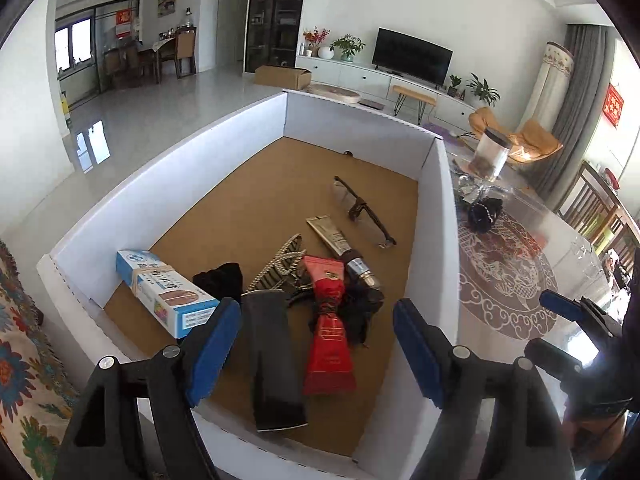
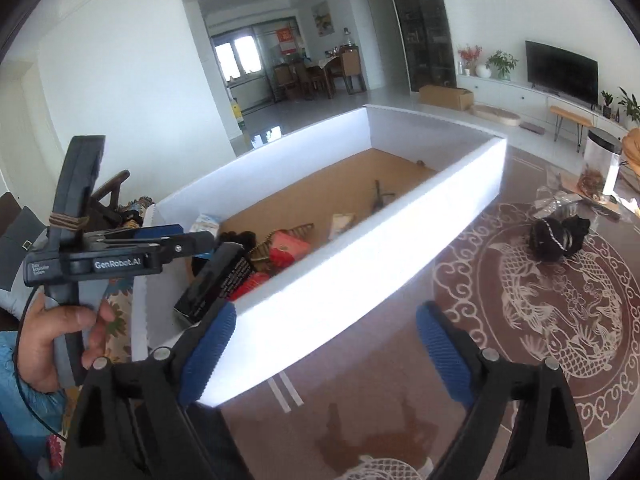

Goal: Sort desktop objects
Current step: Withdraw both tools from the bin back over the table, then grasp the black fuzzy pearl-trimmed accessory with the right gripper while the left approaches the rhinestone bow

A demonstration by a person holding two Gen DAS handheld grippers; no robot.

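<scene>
Lots of room at the far end of the box (image 1: 248, 128)

Stuff piles up near my left claw (image 1: 316, 344); the white wall (image 2: 360, 264) blocks my right claw (image 2: 324, 352).

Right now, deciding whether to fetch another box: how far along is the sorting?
Done: glasses, tubes and a dark box lie in the white box. In hand: nothing; both grippers open. Left: the black bundle and jar on the table.

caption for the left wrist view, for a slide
Open left tongs hover over a white box holding a red tube, glasses and a toothpaste carton.
</scene>
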